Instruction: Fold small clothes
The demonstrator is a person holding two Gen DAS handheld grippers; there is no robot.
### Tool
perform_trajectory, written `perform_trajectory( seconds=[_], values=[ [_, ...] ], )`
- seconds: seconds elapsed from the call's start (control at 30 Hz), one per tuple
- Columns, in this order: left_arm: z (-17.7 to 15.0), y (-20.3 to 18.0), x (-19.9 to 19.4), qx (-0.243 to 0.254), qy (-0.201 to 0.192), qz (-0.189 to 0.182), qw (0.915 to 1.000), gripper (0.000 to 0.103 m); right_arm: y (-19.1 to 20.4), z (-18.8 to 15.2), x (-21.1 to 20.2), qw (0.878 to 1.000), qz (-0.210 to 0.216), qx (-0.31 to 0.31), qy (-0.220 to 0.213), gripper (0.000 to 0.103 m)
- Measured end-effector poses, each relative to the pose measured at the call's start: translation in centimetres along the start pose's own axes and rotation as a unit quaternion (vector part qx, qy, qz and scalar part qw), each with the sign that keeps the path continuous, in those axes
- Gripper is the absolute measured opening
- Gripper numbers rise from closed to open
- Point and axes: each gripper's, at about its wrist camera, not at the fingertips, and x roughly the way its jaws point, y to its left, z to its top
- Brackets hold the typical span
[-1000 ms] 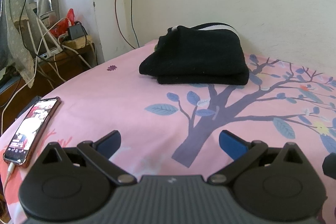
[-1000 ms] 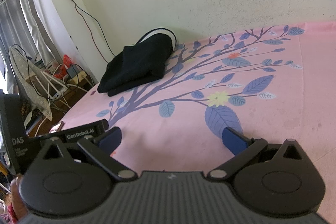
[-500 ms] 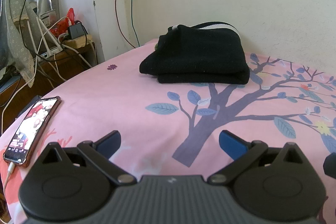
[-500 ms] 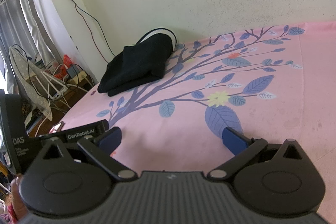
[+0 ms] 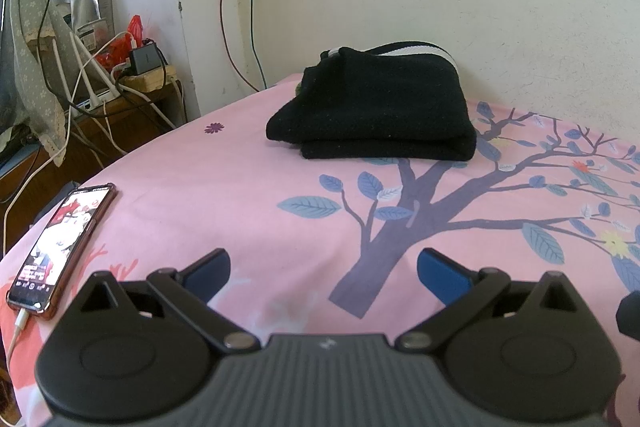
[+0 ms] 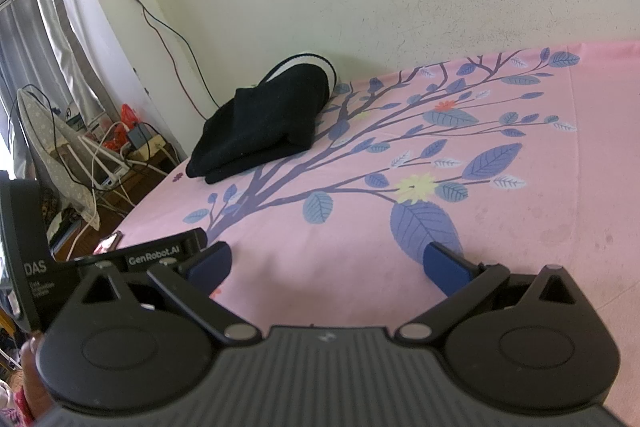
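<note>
Holding both grippers low over the bed [image 5: 240, 155], I have nothing between the fingers of either one. At my far left a phone [image 5: 60, 243] lies face up on the pink sheet near the bed's edge, its screen lit, with a white cable [image 5: 18, 327] plugged into its near end. Beyond it, off the bed, cords and a charger [image 5: 142, 61] crowd a wooden shelf. My left gripper [image 5: 322, 273] is spread wide, its blue pads hovering over the printed tree trunk, touching no cloth. Ahead of it, well apart, the black clothes [image 5: 380, 111] sit folded in a neat stack near the wall, a white-striped band showing along the top back edge. From the right wrist view the same stack [image 6: 264, 123] lies far off to the upper left, against the wall at the bed's corner. My right gripper [image 6: 326, 265] is also spread wide and empty, hanging over bare sheet [image 6: 520, 227] beside a large blue leaf [image 6: 424, 227]. The left gripper's body, marked GenRobot.AI, shows just beside it at the left.
</note>
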Motion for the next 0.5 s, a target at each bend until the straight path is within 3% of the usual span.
perform_trajectory(
  seconds=[0.5],
  values=[
    [-0.04,-0.19,-0.27,0.009,-0.007,-0.013,0.9999,0.103,0.0,0.01,0.01,1.0,0.0,0.0,0.0,0.097]
  ],
)
